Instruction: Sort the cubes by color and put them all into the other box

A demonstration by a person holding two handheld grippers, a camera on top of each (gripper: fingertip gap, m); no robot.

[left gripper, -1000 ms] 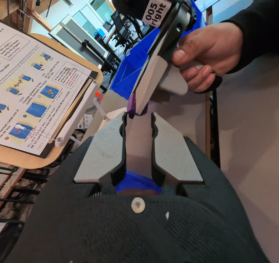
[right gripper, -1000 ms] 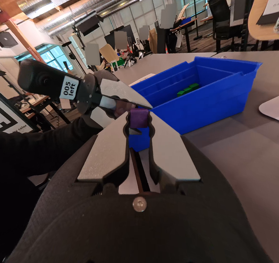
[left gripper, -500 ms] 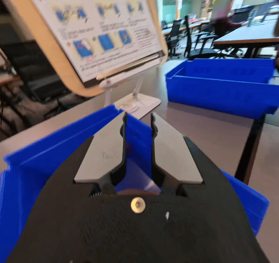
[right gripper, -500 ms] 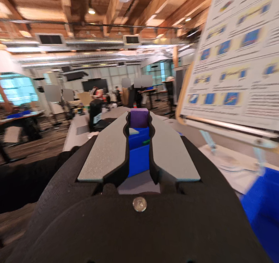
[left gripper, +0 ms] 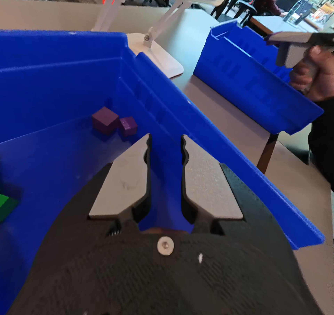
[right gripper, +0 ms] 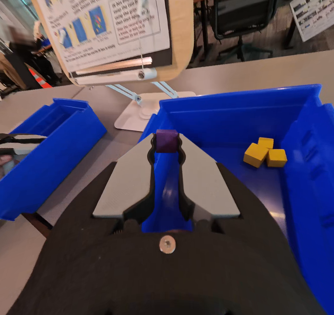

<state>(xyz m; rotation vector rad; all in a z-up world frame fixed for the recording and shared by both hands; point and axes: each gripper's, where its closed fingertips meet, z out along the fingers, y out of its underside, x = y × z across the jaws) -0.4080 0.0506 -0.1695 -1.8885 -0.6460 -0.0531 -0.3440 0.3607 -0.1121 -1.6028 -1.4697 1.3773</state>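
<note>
Our right claw (right gripper: 167, 140) pinches a purple cube (right gripper: 166, 141) at its very tips, held above the near-left corner of the right-hand blue box (right gripper: 235, 105). Three yellow cubes (right gripper: 264, 151) sit bunched together against that box's right wall, well apart from where we hover. Our left claw (left gripper: 165, 138) is spread with nothing between its fingers, poised over the left-hand blue box (left gripper: 59, 68), where two purple cubes (left gripper: 113, 121) rest touching each other near the far wall and a green cube (left gripper: 6, 204) shows at the left edge.

The risks, as we judge them:

- The grip is shallow, only on the fingertips, so a quick tilt or jolt could twist the cube loose and drop it on the surface (right gripper: 108, 98) or over the box wall.
- Releasing from this height could let the cube bounce and roll toward the yellow group, spoiling the colour sorting.
- Lowering too close to the left wall of the right-hand box could catch a finger on the rim and knock the cube out.
- The white foot of the instruction stand (right gripper: 137, 118) lies just behind that corner, so an overshoot forward could bump it.
</note>
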